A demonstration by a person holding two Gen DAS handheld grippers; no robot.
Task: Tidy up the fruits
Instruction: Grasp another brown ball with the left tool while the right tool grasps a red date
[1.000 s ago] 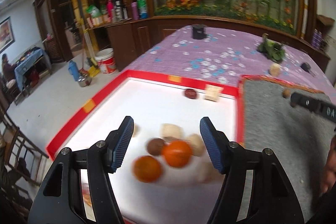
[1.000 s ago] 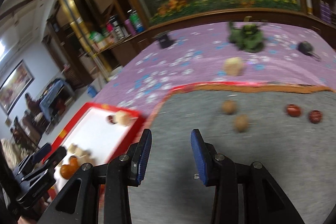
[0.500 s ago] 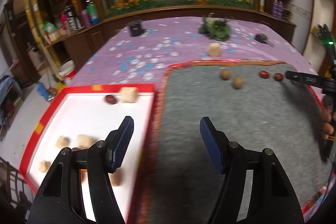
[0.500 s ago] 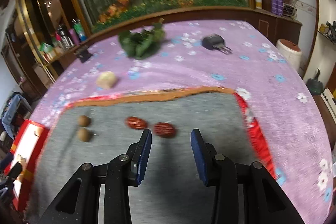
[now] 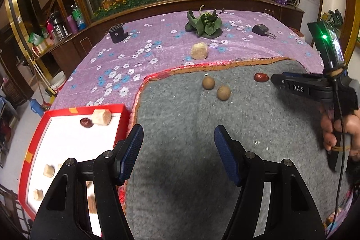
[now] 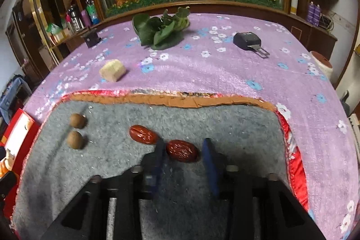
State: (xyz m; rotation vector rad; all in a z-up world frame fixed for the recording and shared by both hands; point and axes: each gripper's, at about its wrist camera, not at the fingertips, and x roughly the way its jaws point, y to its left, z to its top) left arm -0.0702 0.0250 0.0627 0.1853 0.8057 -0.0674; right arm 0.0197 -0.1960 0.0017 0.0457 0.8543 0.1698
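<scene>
Purple cloth [image 6: 225,73]: flowered, covers the tabletop; fills the middle band of both views.
Grey mat [image 5: 191,127]: red-and-orange edged, lies on the cloth, takes up lower centre and right of the left-wrist view.
Red tray [image 5: 45,125]: white floor, lower left of the left-wrist view, just beside the mat's left edge; holds a dark red date [image 5: 86,122] touching a pale block [image 5: 101,117] at its far end, more pale chunks lower down.
Left gripper [image 5: 178,145]: bottom centre, jaws spread wide, nothing between them; hangs over bare mat.
Right gripper [image 6: 183,154]: bottom centre of its own view, jaws parted, one finger on each side of the near date [image 6: 182,150]; whether the pads touch the fruit cannot be told.
Leafy greens [image 6: 160,28]: upper centre, on the cloth.
Pale cube [image 6: 112,70]: on the cloth, just above the mat's far edge, left of centre.
Far date [image 6: 143,134]: on the mat, just upper left of the near date, apart from it.
Two brown round fruits [image 6: 76,130]: left part of the mat, close together, one above the other.
</scene>
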